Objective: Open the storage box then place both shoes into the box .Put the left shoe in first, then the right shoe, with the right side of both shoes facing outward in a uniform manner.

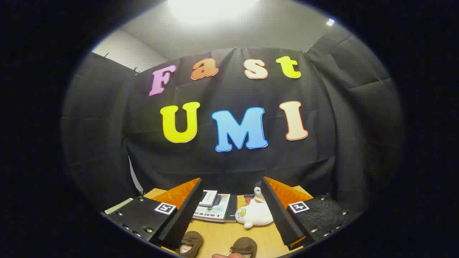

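Gripper view looks out level across a wooden tabletop (222, 233) toward the booth's cloth wall, with the two fingers (179, 215) spread wide and nothing between them; the gripper (229, 211) is released and grasps nothing.

Beyond the fingers, near the wall, a few books (214, 207) lie flat in a small stack, and just beside them, close to the right finger, rests a white plush toy (255, 214) with a smaller figure behind it that is too small to make out.

Nearest the camera, below and between the fingers, sit two brown shoes: one shoe (191, 243) lies close under the left finger, the other shoe (244, 246) a little apart toward the right. Which is the left shoe and which the right cannot be told from here. A sliver of a person's fingertip (229, 256) seems to show at the very bottom.

Judging by the shoes lying loose on the tabletop and the open, unloaded fingers, the task appears to stand at its start, with the opening of the storage box yet to be done. The next move probably calls for tilting or turning the gripper to find the box and its lid.
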The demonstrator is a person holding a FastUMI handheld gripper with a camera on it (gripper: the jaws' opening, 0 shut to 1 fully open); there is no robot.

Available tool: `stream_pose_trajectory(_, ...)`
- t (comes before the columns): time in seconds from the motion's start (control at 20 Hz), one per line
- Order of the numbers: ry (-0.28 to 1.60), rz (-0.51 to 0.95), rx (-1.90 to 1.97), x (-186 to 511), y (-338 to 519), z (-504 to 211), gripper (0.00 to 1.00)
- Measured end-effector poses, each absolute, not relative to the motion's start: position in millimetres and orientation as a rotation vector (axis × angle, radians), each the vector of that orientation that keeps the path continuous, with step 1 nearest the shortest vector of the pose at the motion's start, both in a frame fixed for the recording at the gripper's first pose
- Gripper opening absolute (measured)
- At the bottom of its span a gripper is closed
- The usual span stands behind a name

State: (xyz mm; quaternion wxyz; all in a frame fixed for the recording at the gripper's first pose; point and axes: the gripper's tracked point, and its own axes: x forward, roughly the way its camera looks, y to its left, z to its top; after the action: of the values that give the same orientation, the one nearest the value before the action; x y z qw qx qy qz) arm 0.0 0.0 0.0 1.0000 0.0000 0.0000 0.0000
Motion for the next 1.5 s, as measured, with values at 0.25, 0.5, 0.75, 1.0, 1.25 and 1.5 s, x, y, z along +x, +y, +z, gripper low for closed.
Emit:
stream_pose_trajectory(0.25, -0.022, -0.069, -0.021, -2, -15, 5, 0.99)
stream_pose_trajectory(0.5, -0.042, -0.121, -0.025, -10, -22, 8, 0.98)
stream_pose_trajectory(0.75, -0.019, -0.103, -0.017, -14, -18, 4, 0.98)
stream_pose_trajectory(1.0, 0.035, -0.032, 0.006, -11, 3, -20, 0.99)
stream_pose_trajectory(1.25, 0.138, 0.091, 0.058, 0, 43, -61, 0.99)
stream_pose_trajectory(1.5, 0.277, 0.252, 0.116, 6, 94, -108, 0.99)
